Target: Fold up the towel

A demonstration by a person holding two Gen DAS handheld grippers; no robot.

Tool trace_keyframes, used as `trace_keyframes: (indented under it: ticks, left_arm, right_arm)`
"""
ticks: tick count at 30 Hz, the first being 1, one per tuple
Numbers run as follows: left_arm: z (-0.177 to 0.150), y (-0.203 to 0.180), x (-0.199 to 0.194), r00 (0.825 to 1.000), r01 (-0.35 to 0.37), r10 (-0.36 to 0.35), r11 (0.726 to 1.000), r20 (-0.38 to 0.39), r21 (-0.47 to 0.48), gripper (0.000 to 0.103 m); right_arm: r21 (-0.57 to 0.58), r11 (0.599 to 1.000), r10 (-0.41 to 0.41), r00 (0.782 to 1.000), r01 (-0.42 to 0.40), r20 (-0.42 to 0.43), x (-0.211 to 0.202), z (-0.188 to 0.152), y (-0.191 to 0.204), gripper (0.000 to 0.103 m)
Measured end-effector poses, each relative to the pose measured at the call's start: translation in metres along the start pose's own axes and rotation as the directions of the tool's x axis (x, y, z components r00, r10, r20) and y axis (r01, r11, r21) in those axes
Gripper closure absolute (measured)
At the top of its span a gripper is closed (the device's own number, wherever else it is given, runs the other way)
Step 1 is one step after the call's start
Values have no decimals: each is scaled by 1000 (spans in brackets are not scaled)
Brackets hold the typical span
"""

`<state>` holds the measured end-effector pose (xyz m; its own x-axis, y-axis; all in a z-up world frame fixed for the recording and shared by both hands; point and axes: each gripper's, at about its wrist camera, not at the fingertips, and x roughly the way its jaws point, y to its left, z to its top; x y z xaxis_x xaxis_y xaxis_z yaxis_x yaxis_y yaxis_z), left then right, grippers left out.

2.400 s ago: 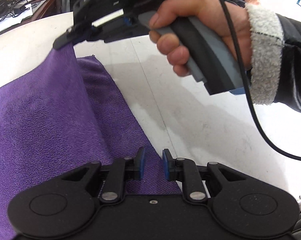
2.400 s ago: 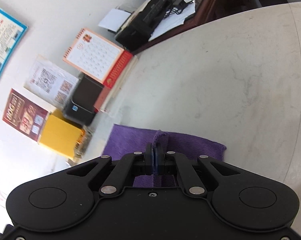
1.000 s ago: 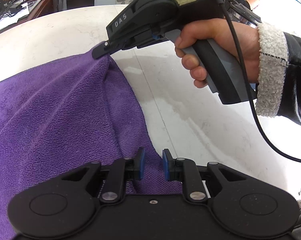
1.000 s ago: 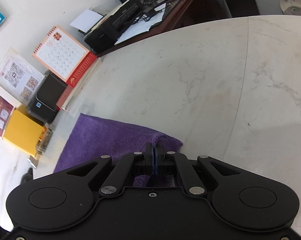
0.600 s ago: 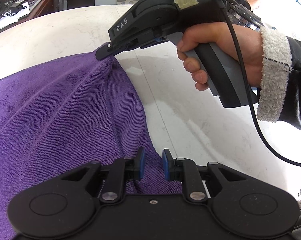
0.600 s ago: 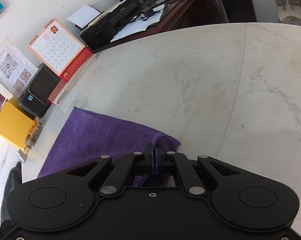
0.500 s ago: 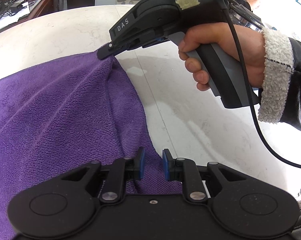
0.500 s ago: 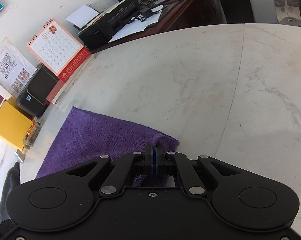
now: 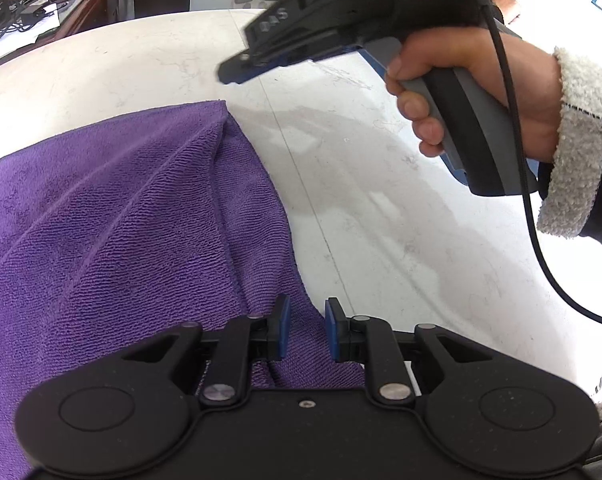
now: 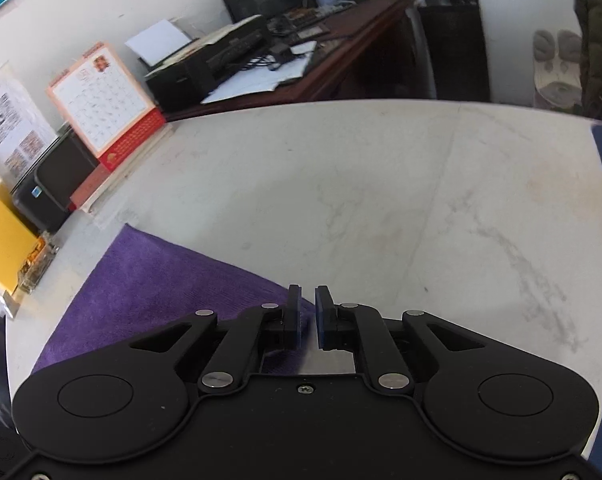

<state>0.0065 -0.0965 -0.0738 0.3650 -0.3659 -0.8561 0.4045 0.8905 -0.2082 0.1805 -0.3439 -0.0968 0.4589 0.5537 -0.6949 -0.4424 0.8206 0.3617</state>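
A purple towel lies folded on the white marble table, with its far corner resting flat. My left gripper sits at the towel's near right edge; purple fabric fills the narrow gap between its blue pads and bunches at their base. My right gripper hangs in the air above the table, up and to the right of the far corner, apart from the cloth. In the right wrist view my right gripper has jaws that are opening with nothing pinched, and the towel lies below and to their left.
A person's hand with a fleecy cuff holds the right gripper, and its cable trails down. A calendar, a black box and a yellow box line the table's left edge. A cluttered wooden desk stands behind.
My right gripper has let go of the towel's far corner, parted its jaws and risen up and to the right. The corner now lies flat. My left gripper keeps its place on the towel.
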Motion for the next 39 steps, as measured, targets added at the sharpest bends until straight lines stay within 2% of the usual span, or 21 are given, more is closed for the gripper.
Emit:
trace_keyframes:
  ticks: [5,11,15,19,28,31,37,39]
  left_arm:
    - [-3,3,-6,1000,12,-12,1000,11,-13,86]
    - [-23,11,-50,996,55,-53,998,77,-24,86]
    - [-45,4,-70,999,3,-3,1000,38,21,85]
    - [-58,-6,-71,1000,-5,5,1000,16,19,85]
    - [-69,-17,-46,993,-119,121,989,-11,86,85]
    - [-72,-20,-35,983,-175,181,976,-36,130,85]
    - [-74,-21,-34,977,-199,207,970,-45,137,85]
    - [-72,-16,-34,978,-195,202,975,-56,110,88]
  right_arm:
    - [-116,992,42,996,-51,-79,23,1,20,95]
    - [-213,972,61,984,-96,-166,39,7,23,95]
    - [-235,962,81,970,-136,-228,42,16,22,95]
    - [-214,963,97,955,-160,-279,47,25,20,95]
    - [-196,967,98,952,-160,-290,48,26,19,95]
    - [-197,967,97,950,-160,-296,49,27,19,95]
    - [-202,965,100,948,-166,-302,51,28,19,95]
    - [-199,965,106,947,-172,-304,52,29,18,95]
